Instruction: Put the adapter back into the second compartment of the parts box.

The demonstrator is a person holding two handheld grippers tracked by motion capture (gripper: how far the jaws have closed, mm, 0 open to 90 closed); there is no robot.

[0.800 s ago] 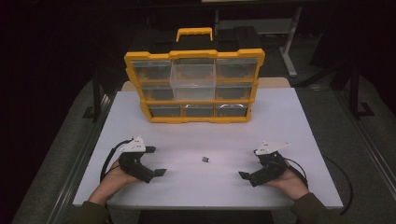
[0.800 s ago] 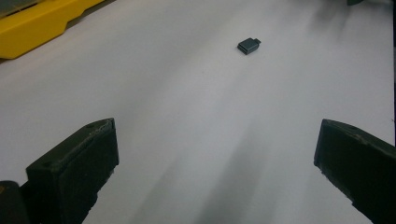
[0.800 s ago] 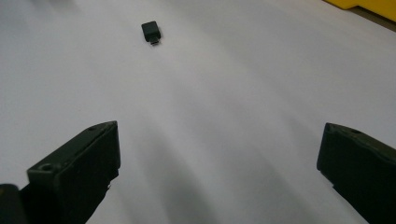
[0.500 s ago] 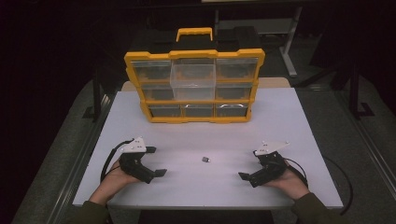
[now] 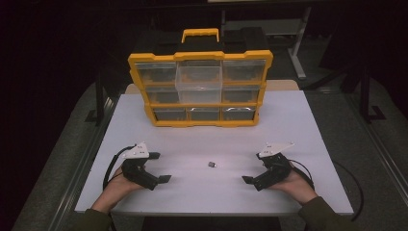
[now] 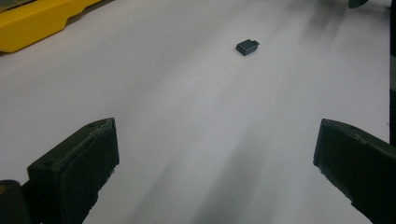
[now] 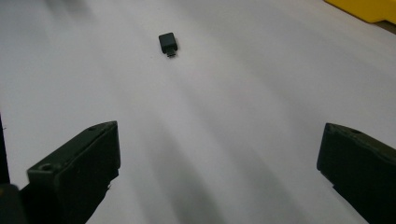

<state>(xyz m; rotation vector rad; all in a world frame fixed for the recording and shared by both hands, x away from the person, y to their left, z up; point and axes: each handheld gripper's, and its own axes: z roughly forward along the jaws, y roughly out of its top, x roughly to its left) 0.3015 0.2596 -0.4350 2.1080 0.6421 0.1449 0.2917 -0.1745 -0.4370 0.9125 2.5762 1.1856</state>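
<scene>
A small dark adapter [image 5: 211,164] lies on the white table [image 5: 202,139], midway between my two grippers. It also lies ahead of the jaws as the adapter [image 6: 247,46] in the left gripper view and the adapter [image 7: 168,43] in the right gripper view. My left gripper [image 5: 159,167] rests on the table at the front left, jaws wide open and empty. My right gripper [image 5: 258,167] rests at the front right, also open with nothing between its jaws. Both point inward toward the adapter, well short of it.
A yellow organizer case [image 5: 199,89] with clear drawers and a top handle stands upright at the back of the table; its upper middle drawer juts forward. Its yellow corner [image 6: 32,23] and yellow edge [image 7: 369,9] edge into the gripper views. Dark floor surrounds the table.
</scene>
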